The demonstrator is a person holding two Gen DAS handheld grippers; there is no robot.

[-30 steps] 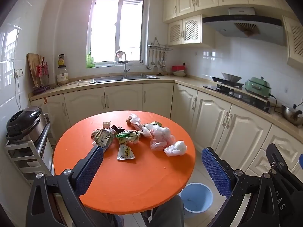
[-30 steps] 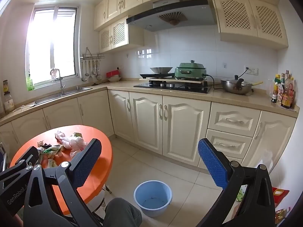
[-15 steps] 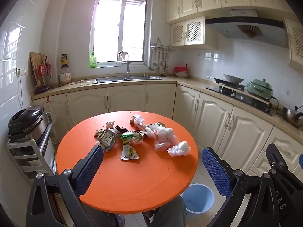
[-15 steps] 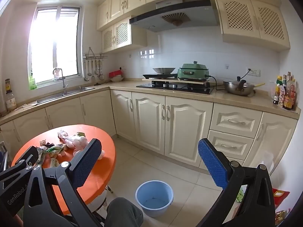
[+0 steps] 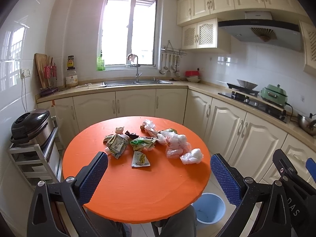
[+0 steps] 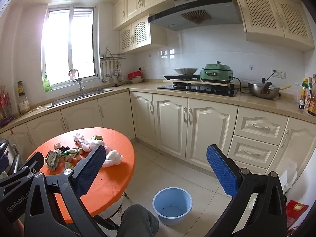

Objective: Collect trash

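The left gripper point(image 5: 159, 174) hangs above the near part of the round orange bench point(image 5: 138, 193), its jaws spread wide apart with nothing between them. Ahead of those jaws, toward the far half of the bench, lies the trash: a crumpled green-and-white wrapper point(image 5: 116, 145) ahead of the left jaw, a small flat packet point(image 5: 140, 159) nearest, about midway between the jaws, and a string of white plastic bags point(image 5: 177, 144) running toward the right jaw, ending in a balled white bag point(image 5: 192, 156).

The right gripper point(image 6: 156, 172) is held off the bench's right side, over the tiled floor, its jaws also wide apart and empty. A light blue bin point(image 6: 172, 205) stands on the floor below and between them, just beside the bench. A person's knee point(image 6: 138, 221) shows at the bottom edge.
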